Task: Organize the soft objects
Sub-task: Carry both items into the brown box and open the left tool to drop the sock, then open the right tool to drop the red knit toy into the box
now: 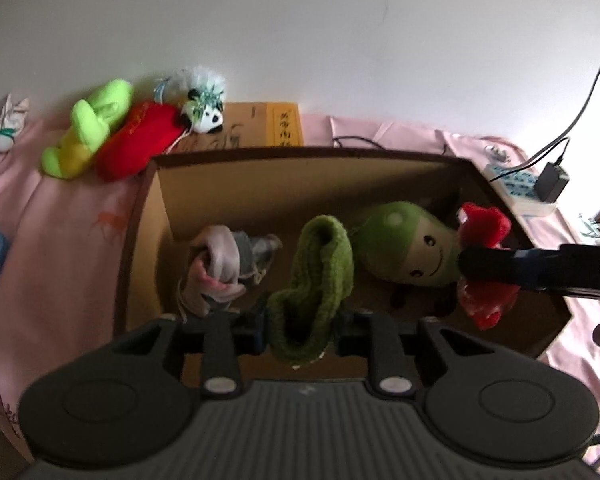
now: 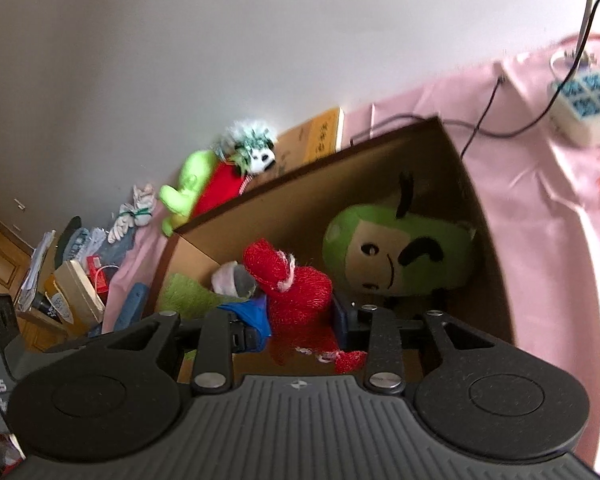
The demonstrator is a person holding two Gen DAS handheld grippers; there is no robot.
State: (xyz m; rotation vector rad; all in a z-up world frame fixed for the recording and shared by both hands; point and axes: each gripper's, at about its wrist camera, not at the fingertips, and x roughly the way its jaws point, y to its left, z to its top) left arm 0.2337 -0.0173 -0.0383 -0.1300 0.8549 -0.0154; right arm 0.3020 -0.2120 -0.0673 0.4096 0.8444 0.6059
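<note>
Left gripper (image 1: 300,330) clamps a green knitted sock (image 1: 314,280), dangling over the cardboard box (image 1: 140,240). Right gripper (image 2: 300,330) pinches a red knitted sock (image 2: 296,292) above the same box, beside the green plush toy (image 2: 400,256). More plush toys (image 1: 104,132) sit behind, on pink cloth (image 1: 52,232).

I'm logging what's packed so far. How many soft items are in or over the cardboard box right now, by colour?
Green: 2, the knitted sock in the left gripper and the round plush
Red: 1, the sock in the right gripper
Pink-grey: 1, the sock bundle
Total: 4
</note>
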